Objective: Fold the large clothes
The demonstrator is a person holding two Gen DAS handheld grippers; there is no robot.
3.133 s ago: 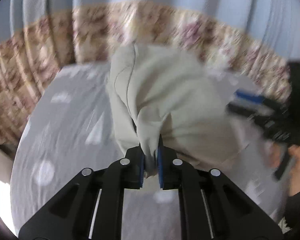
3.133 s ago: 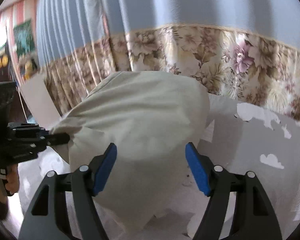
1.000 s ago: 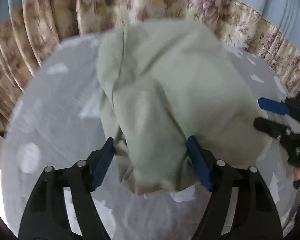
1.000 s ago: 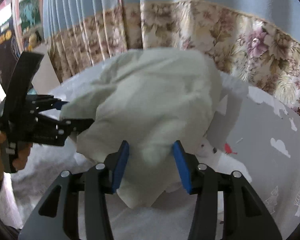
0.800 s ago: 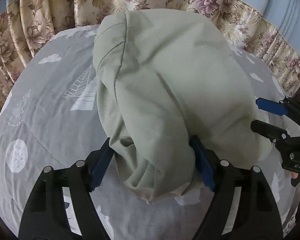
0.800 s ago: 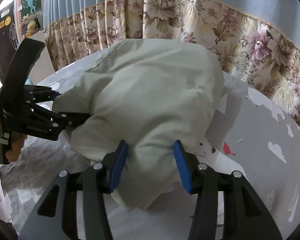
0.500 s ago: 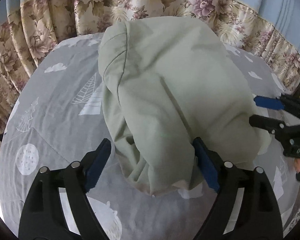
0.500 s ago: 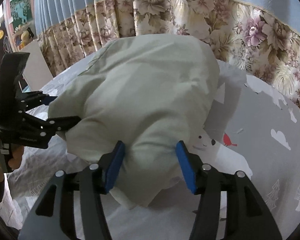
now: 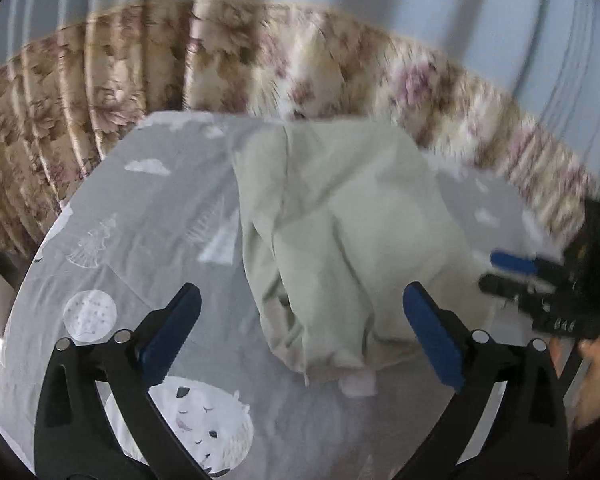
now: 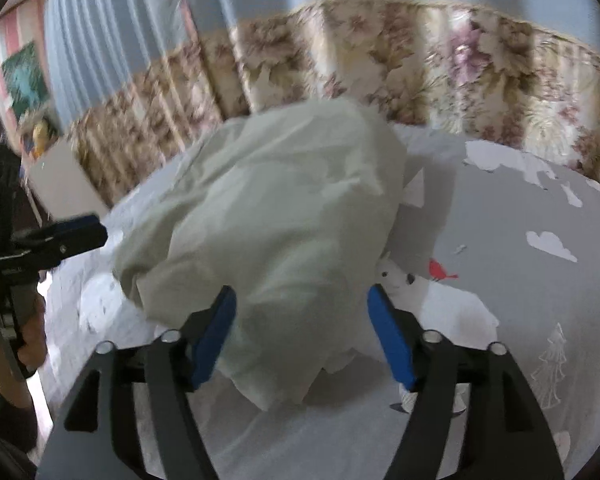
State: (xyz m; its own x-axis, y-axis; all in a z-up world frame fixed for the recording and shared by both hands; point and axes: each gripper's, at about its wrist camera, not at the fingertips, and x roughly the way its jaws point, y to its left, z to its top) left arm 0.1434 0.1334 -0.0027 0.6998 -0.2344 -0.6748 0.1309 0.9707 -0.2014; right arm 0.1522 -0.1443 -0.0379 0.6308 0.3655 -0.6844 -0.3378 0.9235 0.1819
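A pale green garment [image 9: 340,232] lies folded in a thick bundle on the grey printed sheet [image 9: 148,240]. It also shows in the right wrist view [image 10: 276,216]. My left gripper [image 9: 300,328] is open and empty, its blue pads wide apart just short of the bundle's near end. My right gripper [image 10: 302,332] is open, its pads on either side of the bundle's near corner without pinching it. The right gripper shows at the right edge of the left wrist view [image 9: 540,288], the left gripper at the left edge of the right wrist view [image 10: 48,244].
A floral curtain [image 9: 260,64] with blue fabric above runs along the far side of the bed. The sheet has cloud, bear and tree prints [image 10: 548,244]. A board or box [image 10: 60,184] stands at the left beyond the bed edge.
Both grippers have pulled back and up from the bundle. The left gripper's jaws have opened wider and no longer straddle the cloth. The bundle lies flatter on the sheet.
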